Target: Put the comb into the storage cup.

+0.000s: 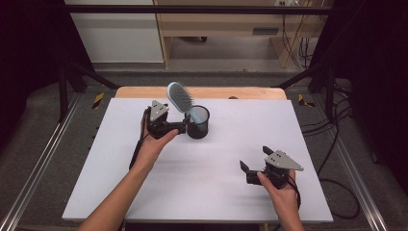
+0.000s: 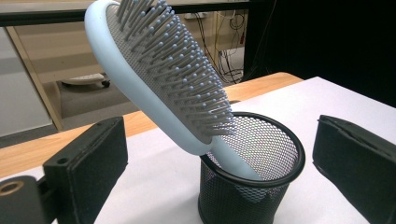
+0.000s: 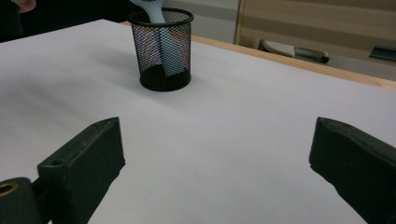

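Hairbrush (image 2: 163, 79) is standing handle-down in the mesh cup (image 2: 252, 186), leaning left, sitting between the left gripper (image 2: 219, 163)'s spread jaws, probably not touching. Right gripper (image 3: 215, 172) is idling wide open, cup well ahead of its jaws.

Brush (image 3: 150, 8) head cut off; handle in cup (image 3: 163, 51).

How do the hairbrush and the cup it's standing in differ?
The hairbrush is pale blue and solid; the mesh cup is black and see-through. The hairbrush leans, bristled head sticking out above the rim; the mesh cup stands upright on the table. Both sit between the left gripper's open jaws.
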{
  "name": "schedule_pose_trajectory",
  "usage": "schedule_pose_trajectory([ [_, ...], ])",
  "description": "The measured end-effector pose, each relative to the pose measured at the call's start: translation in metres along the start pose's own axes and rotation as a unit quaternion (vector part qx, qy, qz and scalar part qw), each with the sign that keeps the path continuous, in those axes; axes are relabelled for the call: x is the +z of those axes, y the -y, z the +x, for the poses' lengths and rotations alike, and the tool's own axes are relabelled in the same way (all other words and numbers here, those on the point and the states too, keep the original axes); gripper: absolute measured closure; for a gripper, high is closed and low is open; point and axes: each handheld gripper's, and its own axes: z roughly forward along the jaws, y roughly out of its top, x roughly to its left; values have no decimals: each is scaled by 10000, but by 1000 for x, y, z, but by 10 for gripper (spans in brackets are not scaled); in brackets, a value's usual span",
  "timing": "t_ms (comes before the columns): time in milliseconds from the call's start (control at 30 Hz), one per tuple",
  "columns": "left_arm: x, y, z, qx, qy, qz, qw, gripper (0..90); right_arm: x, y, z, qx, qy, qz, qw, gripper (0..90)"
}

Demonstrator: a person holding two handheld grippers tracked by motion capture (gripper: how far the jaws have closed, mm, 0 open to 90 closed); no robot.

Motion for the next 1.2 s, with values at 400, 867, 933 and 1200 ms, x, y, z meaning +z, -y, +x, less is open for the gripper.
schedule_pose_trajectory([
  [400, -18, -8, -8, 134, 65, -48, 9999, 33, 0, 0, -1, -16, 11, 5, 10000, 32],
  [867, -31, -14, -10, 127, 188, -250, 9994, 28, 0, 1, 0, -57, -49, 73, 9999, 31],
  [933, -32, -15, -9, 103, 179, -280, 9994, 27, 0, 1, 1, -77, -57, 101, 9999, 30],
  [1200, -37, -19, -5, 104, 172, -371, 9991, 25, 0, 1, 2, -129, -66, 117, 9998, 31],
])
